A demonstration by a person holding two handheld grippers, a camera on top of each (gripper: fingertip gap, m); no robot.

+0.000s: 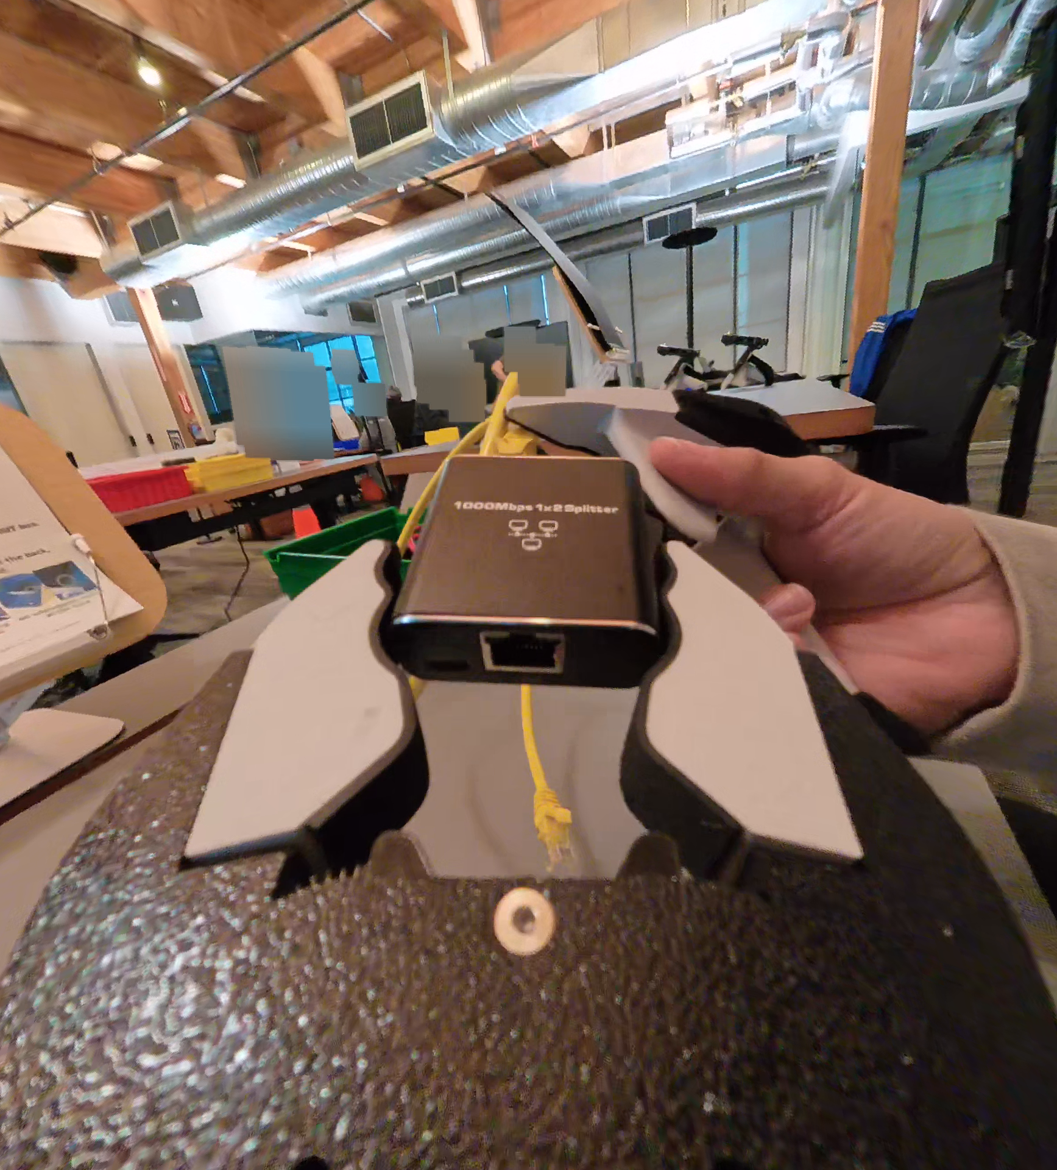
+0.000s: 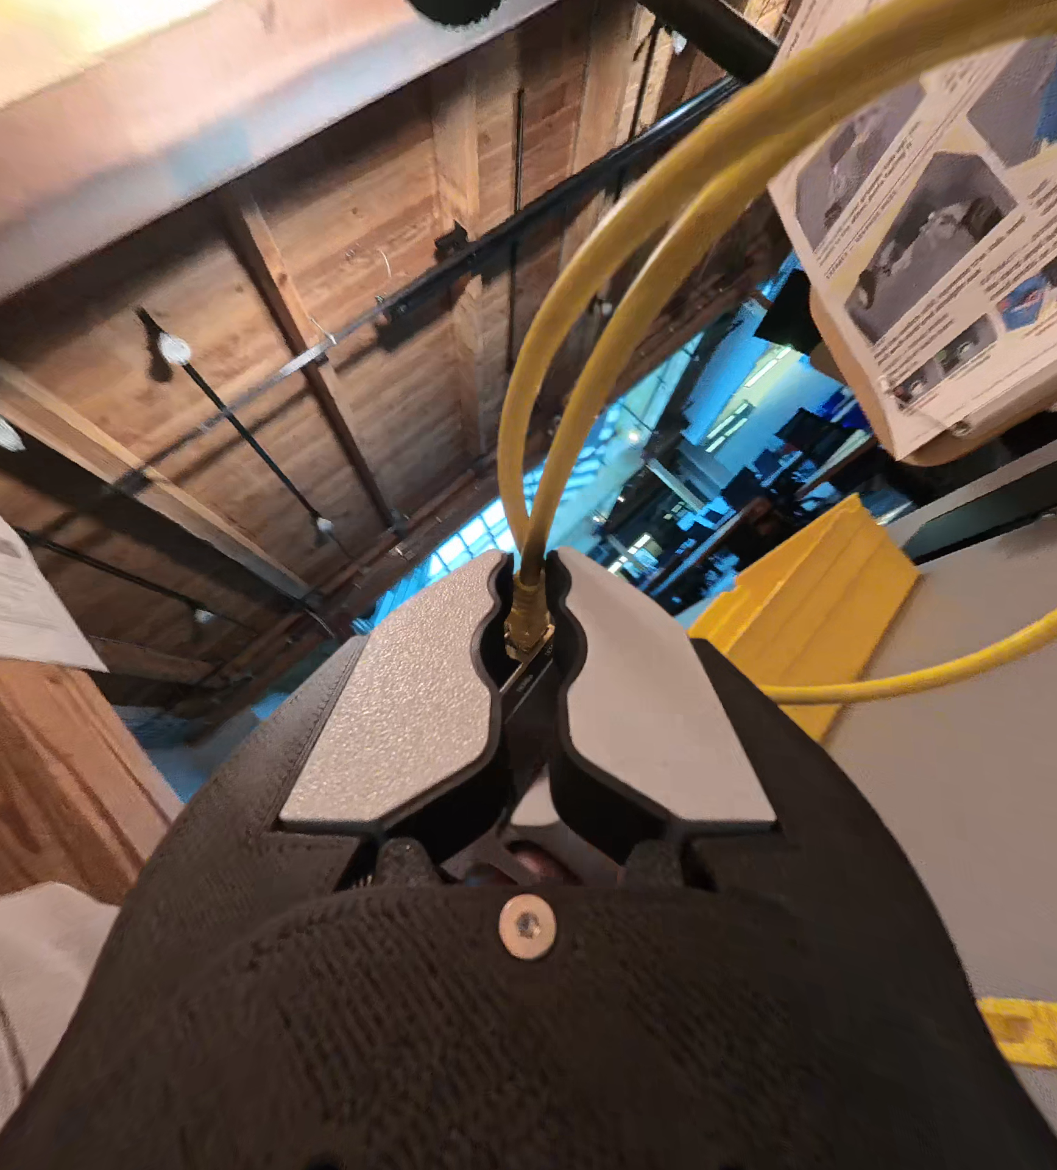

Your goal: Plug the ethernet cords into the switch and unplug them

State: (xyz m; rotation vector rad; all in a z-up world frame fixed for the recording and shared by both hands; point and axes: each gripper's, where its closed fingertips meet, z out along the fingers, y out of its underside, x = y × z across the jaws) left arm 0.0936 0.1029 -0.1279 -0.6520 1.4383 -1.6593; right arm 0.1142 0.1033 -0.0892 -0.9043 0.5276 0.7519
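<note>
My left gripper (image 1: 529, 563) is shut on the black switch (image 1: 525, 551), a small box held by its sides above the table. The near face has one empty port (image 1: 522, 652). A loose yellow cord end (image 1: 551, 817) hangs below it. Yellow cords (image 1: 503, 437) come out of the switch's far side. There my right gripper (image 1: 576, 418), held by a hand (image 1: 861, 570), meets the switch. In the right wrist view my right gripper (image 2: 529, 570) is shut on a yellow ethernet plug (image 2: 525, 620) at the switch's edge (image 2: 529, 680). Two yellow cords (image 2: 576, 354) loop upward.
An instruction sheet on a wooden stand (image 1: 13, 570) is at the left; it also shows in the right wrist view (image 2: 956, 221). A green bin (image 1: 336, 551) sits beyond the table edge. A yellow bin (image 2: 817, 620) and another yellow cord (image 2: 956, 665) lie on the grey table (image 2: 988, 823). There is about 4 cm between the tips of the two grippers.
</note>
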